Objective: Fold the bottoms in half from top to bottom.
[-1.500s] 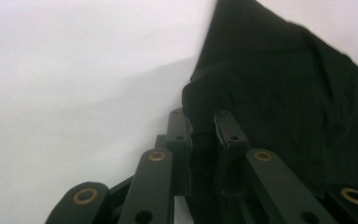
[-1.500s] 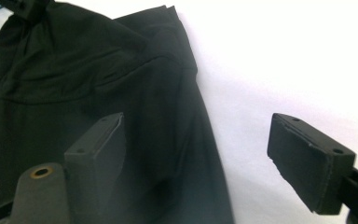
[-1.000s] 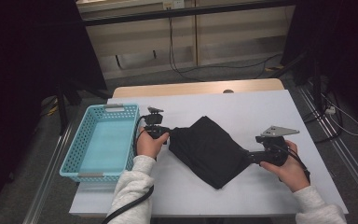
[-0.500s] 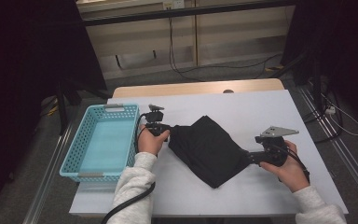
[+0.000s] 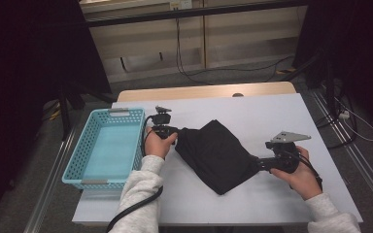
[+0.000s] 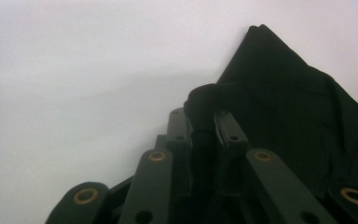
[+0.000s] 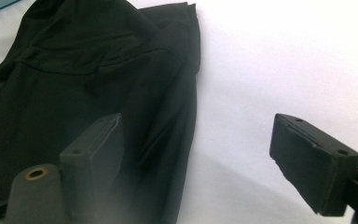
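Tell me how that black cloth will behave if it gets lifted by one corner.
The black cloth would probably hang limp: it lies creased and folded. It looks light, since the left hand-held gripper bunches a corner easily. It likely won't slip, being pinched tight.

The high view sits up above the person's side of the table (image 5: 281, 111), looking forward and down, far enough back to take in the whole tabletop, the basket (image 5: 108, 145) and the floor beyond. The left gripper view rides right on the left gripper (image 6: 204, 122), super close, looking along its jaws at the cloth (image 6: 298, 121) bunched between the fingertips. The right gripper view does the same from the right gripper (image 7: 205, 158), low over the table, cloth (image 7: 84, 70) past its left finger (image 7: 95, 149). All three share that cloth (image 5: 216, 153) and the white tabletop.
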Available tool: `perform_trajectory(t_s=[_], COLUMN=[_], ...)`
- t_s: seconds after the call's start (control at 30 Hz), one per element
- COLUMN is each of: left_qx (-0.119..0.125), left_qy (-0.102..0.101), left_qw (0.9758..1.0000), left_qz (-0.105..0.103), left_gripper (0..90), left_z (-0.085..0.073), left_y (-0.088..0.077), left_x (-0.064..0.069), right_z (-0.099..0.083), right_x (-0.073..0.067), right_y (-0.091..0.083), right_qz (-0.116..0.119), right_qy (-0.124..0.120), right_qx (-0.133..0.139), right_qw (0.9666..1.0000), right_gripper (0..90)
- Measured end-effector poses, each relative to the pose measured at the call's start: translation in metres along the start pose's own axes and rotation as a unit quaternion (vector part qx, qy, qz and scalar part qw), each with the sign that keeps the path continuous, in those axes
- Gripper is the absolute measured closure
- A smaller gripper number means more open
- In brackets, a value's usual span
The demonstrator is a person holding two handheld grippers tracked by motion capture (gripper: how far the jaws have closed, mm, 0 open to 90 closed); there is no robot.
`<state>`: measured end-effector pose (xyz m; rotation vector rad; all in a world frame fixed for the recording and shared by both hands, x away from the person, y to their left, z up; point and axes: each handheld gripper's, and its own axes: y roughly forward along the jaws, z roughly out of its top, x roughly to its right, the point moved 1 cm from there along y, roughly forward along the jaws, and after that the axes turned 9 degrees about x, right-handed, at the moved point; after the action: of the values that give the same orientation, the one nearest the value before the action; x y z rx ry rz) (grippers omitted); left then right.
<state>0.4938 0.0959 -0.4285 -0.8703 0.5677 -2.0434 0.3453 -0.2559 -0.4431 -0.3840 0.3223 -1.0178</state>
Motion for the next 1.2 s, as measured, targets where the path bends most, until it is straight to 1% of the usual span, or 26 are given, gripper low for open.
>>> perform_trajectory(t_s=[0.03, 0.17, 0.2, 0.23, 0.27, 0.37, 0.43, 0.47, 0.5, 0.57, 0.63, 0.73, 0.77, 0.83, 0.9, 0.93, 0.97, 1.0, 1.1, 1.2], left_qx=[0.002, 0.002, 0.004, 0.003, 0.004, 0.000, 0.002, 0.001, 0.002, 0.003, 0.005, 0.005, 0.008, 0.008, 0.007, 0.008, 0.006, 0.008, 0.006, 0.011], left_qy=[-0.002, 0.004, 0.000, 0.003, 0.001, 0.001, -0.005, -0.003, -0.007, -0.006, -0.007, -0.010, -0.011, -0.006, -0.006, -0.003, -0.001, -0.002, 0.001, 0.002], left_qw=[1.0000, 1.0000, 1.0000, 1.0000, 1.0000, 1.0000, 1.0000, 1.0000, 1.0000, 1.0000, 1.0000, 0.9999, 0.9999, 0.9999, 1.0000, 1.0000, 1.0000, 1.0000, 1.0000, 0.9999], left_qz=[0.001, 0.001, 0.001, 0.002, 0.002, 0.002, 0.001, 0.000, -0.003, -0.001, -0.004, -0.005, -0.002, -0.001, -0.002, -0.001, 0.002, 0.002, 0.002, 0.003], left_gripper=[78.7, 78.7, 78.7, 78.7, 78.7, 78.6, 78.7, 78.7, 78.7, 78.7, 78.7, 78.7, 78.7, 78.8, 78.8, 78.8, 78.7, 78.8, 78.7, 78.7], left_z=[0.001, 0.004, 0.004, 0.005, 0.005, 0.006, 0.007, 0.008, 0.008, 0.009, 0.010, 0.012, 0.012, 0.014, 0.015, 0.016, 0.017, 0.017, 0.019, 0.021], left_y=[0.000, 0.001, 0.002, 0.002, 0.003, 0.004, 0.005, 0.005, 0.006, 0.007, 0.008, 0.010, 0.011, 0.012, 0.013, 0.014, 0.014, 0.015, 0.017, 0.019], left_x=[0.001, 0.001, 0.001, 0.001, 0.001, -0.001, -0.001, -0.002, -0.002, -0.002, -0.003, -0.004, -0.003, -0.004, -0.003, -0.003, -0.003, -0.002, -0.002, -0.002], right_z=[0.000, 0.000, 0.000, 0.000, 0.000, 0.000, 0.000, 0.000, 0.000, 0.001, 0.001, 0.001, 0.001, 0.001, 0.001, 0.001, 0.001, 0.001, 0.001, 0.001], right_x=[0.000, 0.000, 0.000, -0.001, -0.001, -0.001, -0.002, -0.002, -0.002, -0.003, -0.003, -0.003, -0.003, -0.002, -0.002, -0.002, -0.002, -0.003, -0.004, -0.005], right_y=[0.000, 0.000, 0.000, 0.000, 0.000, 0.001, 0.001, 0.001, 0.001, 0.001, 0.001, 0.001, 0.001, 0.001, 0.001, 0.001, 0.001, 0.001, 0.002, 0.003], right_qz=[0.000, 0.000, 0.001, 0.001, 0.001, 0.002, 0.004, 0.005, 0.007, 0.008, 0.009, 0.009, 0.008, 0.008, 0.008, 0.008, 0.007, 0.006, 0.006, 0.007], right_qy=[0.000, -0.002, -0.002, -0.002, -0.002, -0.002, -0.003, -0.002, -0.002, -0.004, -0.004, -0.002, -0.002, -0.001, -0.001, -0.001, -0.001, -0.001, -0.001, 0.000], right_qx=[0.001, 0.001, 0.002, 0.002, 0.002, 0.001, 0.002, 0.001, 0.002, 0.004, 0.004, 0.005, 0.005, 0.005, 0.006, 0.005, 0.005, 0.005, 0.007, 0.005], right_qw=[1.0000, 1.0000, 1.0000, 1.0000, 1.0000, 1.0000, 1.0000, 1.0000, 1.0000, 1.0000, 0.9999, 1.0000, 1.0000, 1.0000, 1.0000, 1.0000, 1.0000, 1.0000, 1.0000, 1.0000], right_gripper=[17.1, 17.1, 17.1, 17.1, 17.0, 17.0, 16.9, 16.9, 16.9, 16.8, 16.7, 16.5, 16.5, 16.5, 16.5, 16.5, 16.5, 16.4, 16.3, 16.3])
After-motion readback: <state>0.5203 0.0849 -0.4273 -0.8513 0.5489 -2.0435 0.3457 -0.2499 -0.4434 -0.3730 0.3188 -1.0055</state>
